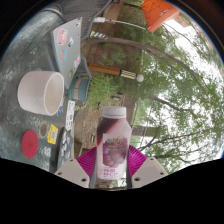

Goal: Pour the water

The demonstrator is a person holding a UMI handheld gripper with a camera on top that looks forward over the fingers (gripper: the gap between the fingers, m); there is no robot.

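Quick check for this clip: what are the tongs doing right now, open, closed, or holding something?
Tongs: closed on the bottle, both pads pressing its sides; it is held upright, with the white cup off to one side.

Counter point(35, 55): grey, glossy, reflecting the trees. Sitting on it: white cup point(40, 93), resting upright; red round lid point(31, 144) lying flat nearer the fingers; small yellow item point(51, 132) lying between cup and lid.

bottle point(111, 147): 1 | white cup point(41, 94): 1 | red cap point(31, 143): 1
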